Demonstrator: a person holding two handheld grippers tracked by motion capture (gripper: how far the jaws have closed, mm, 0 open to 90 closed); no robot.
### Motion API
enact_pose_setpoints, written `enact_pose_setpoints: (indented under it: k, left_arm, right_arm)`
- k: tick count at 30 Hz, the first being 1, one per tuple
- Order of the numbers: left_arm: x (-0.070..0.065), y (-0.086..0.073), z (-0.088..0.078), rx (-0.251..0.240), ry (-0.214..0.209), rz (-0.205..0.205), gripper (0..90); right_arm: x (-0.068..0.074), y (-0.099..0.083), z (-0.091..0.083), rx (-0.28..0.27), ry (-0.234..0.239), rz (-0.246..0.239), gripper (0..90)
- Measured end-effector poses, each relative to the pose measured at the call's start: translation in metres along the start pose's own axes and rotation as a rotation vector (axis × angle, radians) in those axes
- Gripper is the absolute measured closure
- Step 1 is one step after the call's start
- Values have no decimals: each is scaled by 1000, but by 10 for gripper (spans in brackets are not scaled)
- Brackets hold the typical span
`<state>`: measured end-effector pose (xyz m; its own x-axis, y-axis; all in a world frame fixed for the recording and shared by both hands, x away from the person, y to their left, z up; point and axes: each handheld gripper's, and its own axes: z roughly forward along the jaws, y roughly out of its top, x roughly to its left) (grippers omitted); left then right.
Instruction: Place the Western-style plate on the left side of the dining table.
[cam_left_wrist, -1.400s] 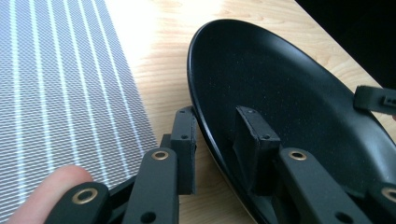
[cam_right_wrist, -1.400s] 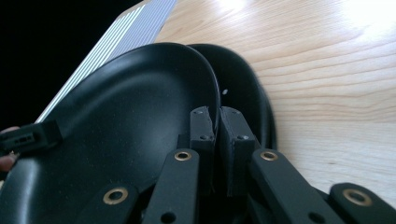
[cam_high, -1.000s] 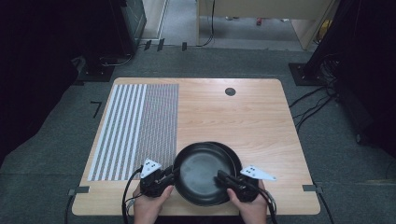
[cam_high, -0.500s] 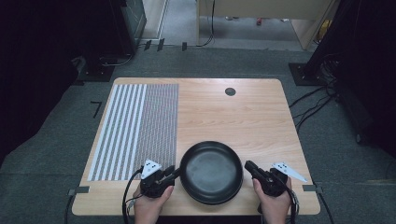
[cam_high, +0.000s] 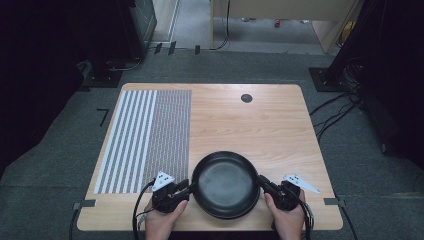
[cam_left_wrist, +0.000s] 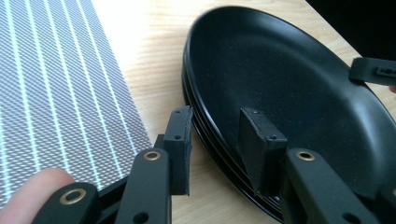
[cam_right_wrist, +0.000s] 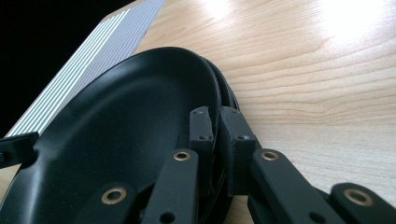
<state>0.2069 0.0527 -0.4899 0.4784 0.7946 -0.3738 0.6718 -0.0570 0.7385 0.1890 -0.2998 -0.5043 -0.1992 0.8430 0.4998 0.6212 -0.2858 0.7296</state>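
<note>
The right gripper (cam_high: 265, 184), half a second ago off to the side, is now closing in on the black plates (cam_high: 226, 184); they are sitting stacked at the near edge of the surface (cam_high: 260, 125), beside the striped mat (cam_high: 145, 140). Its jaws are pinching the right rim; the left gripper (cam_high: 186, 187) is standing spread, one jaw over the left rim, one outside. The left should probably be closing before any lift, keeping the stack level. Rim lines are suggesting three plates, though I am not sure; two grippers, one mat.
</note>
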Motion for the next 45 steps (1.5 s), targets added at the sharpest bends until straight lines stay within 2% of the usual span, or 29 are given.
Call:
enact_pose_setpoints:
  k: [4,9,16,19,22,24,30,39,45]
  left_arm:
    - [0,0,2,10,-36,-20,646]
    - [3,2,0,0,-43,-50,637]
    - [6,2,-2,2,-21,-57,651]
    - [7,5,-6,-1,-17,-54,666]
    - [8,6,-10,-12,-1,-54,677]
    - [10,7,-13,-19,16,-61,681]
    - [17,10,-24,-46,37,-65,693]
    - [17,9,-24,-57,44,-67,697]
    - [22,9,-24,-59,39,-92,714]
  right_arm:
    - [-1,0,1,0,11,13,849]
    - [-2,-1,2,5,29,23,850]
    - [5,-5,10,43,84,40,838]
    - [8,-6,12,46,77,32,836]
    - [9,-7,13,58,93,43,833]
    - [13,-10,16,77,120,36,828]
    - [21,-14,20,99,155,12,830]
    - [25,-14,22,104,143,31,823]
    - [26,-11,25,112,152,53,796]
